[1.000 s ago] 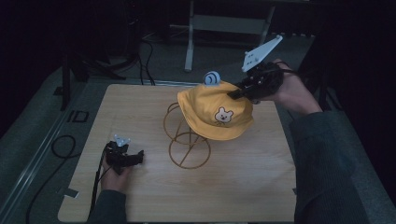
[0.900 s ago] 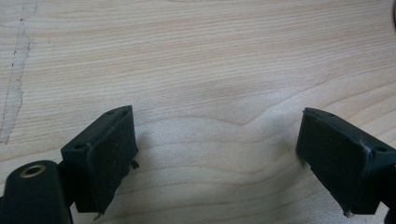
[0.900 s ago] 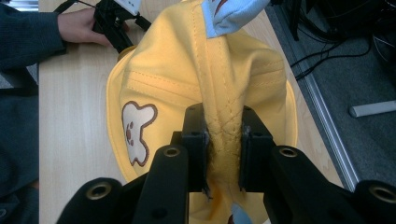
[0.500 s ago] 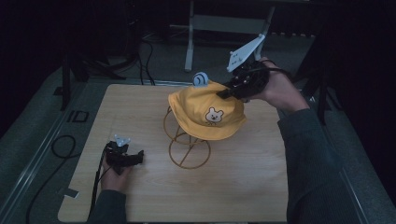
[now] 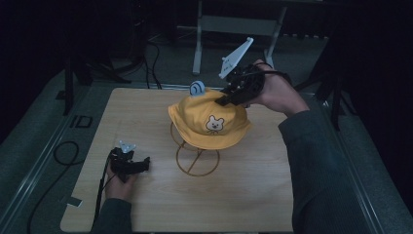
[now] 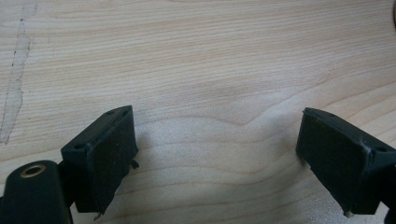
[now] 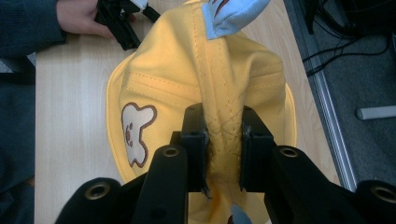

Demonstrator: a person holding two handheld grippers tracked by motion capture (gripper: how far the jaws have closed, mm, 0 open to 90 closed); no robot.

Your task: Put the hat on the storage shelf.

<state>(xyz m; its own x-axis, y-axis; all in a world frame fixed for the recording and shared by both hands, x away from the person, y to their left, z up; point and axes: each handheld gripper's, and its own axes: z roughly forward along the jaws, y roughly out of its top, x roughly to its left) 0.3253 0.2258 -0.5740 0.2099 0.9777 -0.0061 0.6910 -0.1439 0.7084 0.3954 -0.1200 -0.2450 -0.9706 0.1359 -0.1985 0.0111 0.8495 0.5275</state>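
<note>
My right tongs (image 7: 223, 140) are clamped on a pinch of crown fabric of the yellow bucket hat (image 5: 207, 119), the one with a bear patch on the front and small blue ears on top. In the high view the hat sits over the top of the gold wire stand (image 5: 195, 156), near the middle of the wooden surface (image 5: 253, 195), with my right hand behind it at the far side.

I judge the job as about half done: the hat is over the stand, but I cannot tell whether it rests there under its own weight or hangs from my grip. What is left is to settle it squarely and release the fabric.

My left tongs (image 6: 215, 158) are spread apart over bare wood with nothing between them, resting near the front left part of the surface, well apart from the stand.

Room is generous. The stand's ring base has bare wood all around it, and every edge of the surface is well away from the hat. The far edge is the closest, just behind my right hand.
</note>
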